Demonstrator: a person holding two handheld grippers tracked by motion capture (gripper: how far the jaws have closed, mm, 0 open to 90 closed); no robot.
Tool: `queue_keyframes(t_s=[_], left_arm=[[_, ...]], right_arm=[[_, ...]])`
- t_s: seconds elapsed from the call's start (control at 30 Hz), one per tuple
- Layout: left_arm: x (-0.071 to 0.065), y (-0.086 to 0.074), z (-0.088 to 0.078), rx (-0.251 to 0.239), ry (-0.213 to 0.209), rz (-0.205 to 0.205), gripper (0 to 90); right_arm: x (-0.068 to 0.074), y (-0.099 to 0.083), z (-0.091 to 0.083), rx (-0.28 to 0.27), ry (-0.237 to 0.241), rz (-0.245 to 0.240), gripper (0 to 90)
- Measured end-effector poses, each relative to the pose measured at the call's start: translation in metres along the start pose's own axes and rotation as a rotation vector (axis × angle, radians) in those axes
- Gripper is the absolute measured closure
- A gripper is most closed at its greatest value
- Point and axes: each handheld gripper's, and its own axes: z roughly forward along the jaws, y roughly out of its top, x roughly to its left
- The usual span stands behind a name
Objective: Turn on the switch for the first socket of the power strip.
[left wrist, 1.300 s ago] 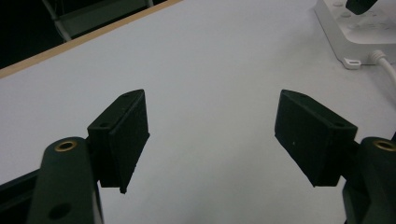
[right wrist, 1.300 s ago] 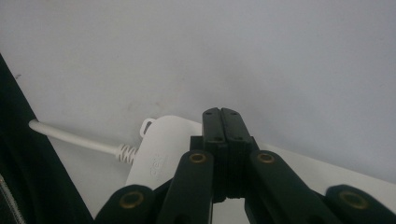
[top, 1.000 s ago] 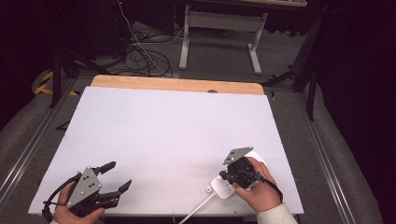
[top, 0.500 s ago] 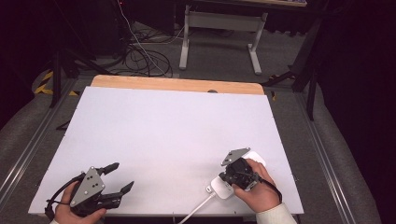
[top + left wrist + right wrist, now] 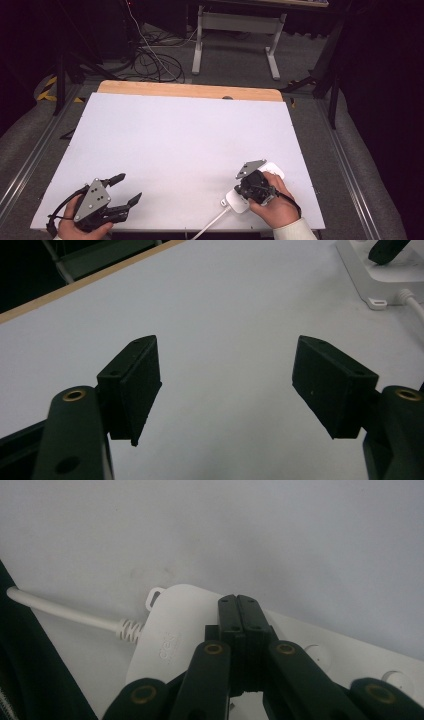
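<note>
Item: white power strip [image 5: 252, 192], flat on the white tabletop [image 5: 190, 145] near its front right corner, sockets up. Its white cord [image 5: 210, 224] leaves the strip's near end and runs off the table's front edge.

Right gripper [image 5: 243, 611]: jaws pressed together, nothing between them, tips resting on or just above the strip's top near the cord end; contact cannot be told for certain.

Left gripper [image 5: 227, 382]: well left of the strip, near the front left corner, jaws standing apart, holding nothing.

Risk: shut tips pushing on the strip's smooth casing could skid off, or shove the strip toward the table edge, the cord dragging it further.

Containers: none on the table.
</note>
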Motion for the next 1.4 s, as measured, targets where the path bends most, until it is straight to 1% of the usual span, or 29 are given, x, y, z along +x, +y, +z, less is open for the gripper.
queue_keyframes(t_s=[0.1, 0.17, 0.2, 0.23, 0.27, 0.3, 0.33, 0.4, 0.5, 0.53, 0.7, 0.83, 0.9, 0.93, 1.0, 1.03, 1.13, 1.17, 1.23, 1.27, 1.3, 1.33, 1.37, 1.4], left_arm=[[0.0, 0.0, 0.0, -0.004, 0.0, -0.008, 28.0], [0.0, 0.0, 0.0, -0.002, 0.001, 0.001, 28.0], [0.0, 0.0, 0.0, -0.002, 0.001, -0.003, 28.0], [0.0, 0.0, 0.0, -0.001, 0.0, -0.002, 28.0], [0.0, 0.0, 0.0, -0.001, 0.0, -0.001, 28.0], [0.0, 0.0, 0.0, -0.002, 0.001, -0.001, 28.0], [0.0, 0.0, -0.001, -0.003, 0.0, 0.003, 28.1], [0.0, 0.0, -0.001, -0.003, 0.0, -0.001, 28.0], [0.001, 0.0, 0.0, -0.003, 0.003, -0.005, 28.0], [0.001, 0.0, 0.0, -0.002, 0.002, -0.004, 28.0], [0.0, 0.0, -0.001, -0.001, 0.002, 0.0, 28.0], [0.0, 0.0, 0.0, 0.0, 0.003, -0.004, 28.1], [0.0, 0.0, 0.0, 0.0, 0.002, -0.003, 28.1], [0.0, 0.0, 0.0, 0.0, 0.003, -0.004, 28.1], [0.0, 0.0, 0.0, 0.0, 0.003, 0.0, 28.0], [0.0, 0.0, 0.0, -0.001, 0.003, -0.006, 28.1], [0.0, 0.0, 0.0, 0.0, 0.003, -0.005, 28.0], [0.001, 0.0, -0.001, -0.001, 0.004, -0.001, 28.1], [0.001, 0.0, -0.001, -0.003, 0.002, -0.01, 28.0], [0.001, 0.0, -0.001, -0.003, 0.002, -0.011, 28.1], [0.002, 0.0, -0.001, -0.002, 0.002, -0.008, 28.0], [0.002, 0.0, -0.001, -0.001, 0.002, -0.008, 28.0], [0.003, 0.0, -0.001, -0.003, 0.004, -0.007, 28.0], [0.003, 0.0, -0.001, -0.004, 0.004, -0.008, 28.1]], right_arm=[[0.001, 0.001, 0.0, 0.008, -0.004, 0.001, 90.0], [0.002, 0.001, 0.001, 0.012, -0.016, -0.008, 90.0], [0.003, 0.001, 0.001, 0.011, -0.029, -0.013, 90.0], [0.003, 0.002, 0.002, 0.018, -0.073, -0.024, 90.0], [0.003, 0.003, 0.002, 0.024, -0.086, -0.02, 90.0], [0.003, 0.004, 0.002, 0.032, -0.09, -0.02, 90.0], [0.007, 0.005, 0.002, 0.044, -0.112, -0.036, 90.0], [0.008, 0.005, 0.002, 0.044, -0.114, -0.038, 90.0], [0.006, 0.004, 0.001, 0.049, -0.091, -0.023, 90.0], [0.005, 0.003, 0.001, 0.044, -0.086, -0.026, 90.0], [0.008, 0.004, 0.002, 0.056, -0.109, -0.045, 90.0], [0.007, 0.003, 0.002, 0.045, -0.087, -0.036, 90.0], [0.008, 0.004, 0.002, 0.05, -0.089, -0.031, 90.0], [0.007, 0.004, 0.003, 0.047, -0.077, -0.028, 90.0], [0.005, 0.003, 0.003, 0.041, -0.068, -0.017, 90.0], [0.005, 0.003, 0.003, 0.04, -0.063, -0.013, 90.0], [0.005, 0.003, 0.003, 0.039, -0.068, -0.017, 90.0], [0.005, 0.002, 0.003, 0.034, -0.063, -0.015, 90.0], [0.001, 0.0, 0.001, 0.012, -0.044, 0.0, 90.0], [0.0, -0.001, -0.001, 0.005, -0.045, -0.004, 90.0], [0.001, -0.002, -0.003, -0.016, -0.04, -0.01, 90.0], [0.001, -0.002, -0.003, -0.016, -0.04, -0.01, 90.0], [0.002, -0.001, -0.006, -0.037, -0.037, -0.004, 90.0], [0.003, -0.001, -0.009, -0.059, -0.041, -0.008, 90.0]])
